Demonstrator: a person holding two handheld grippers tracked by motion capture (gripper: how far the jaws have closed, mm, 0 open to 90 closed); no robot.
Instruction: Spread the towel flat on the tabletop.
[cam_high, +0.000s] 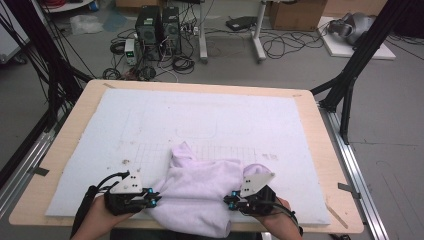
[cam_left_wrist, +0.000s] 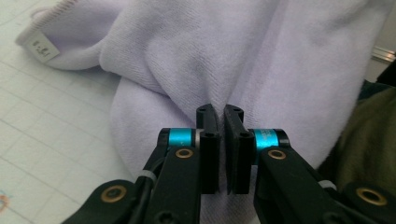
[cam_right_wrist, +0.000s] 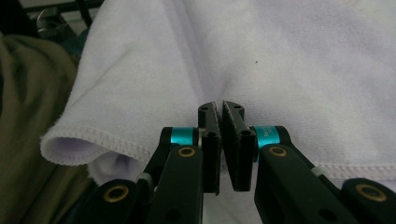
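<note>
From the high view, I have the lilac garment (cam_high: 200, 192) bunched at the near edge of the white mat (cam_high: 210, 120), part of it drooping over the table's (cam_high: 320, 150) near rim. My left gripper (cam_high: 156, 197) bites its left side, my right gripper (cam_high: 227, 200) its right.

In the left gripper view, the jaws are pinched narrow on a fold of cloth, with a label (cam_left_wrist: 42, 46) at the far left corner.

In the right gripper view, the jaws clamp cloth just above a stitched hem (cam_right_wrist: 93, 135).

I judge the grasp done; spreading and folding remain. The far mat offers plenty of room.
</note>
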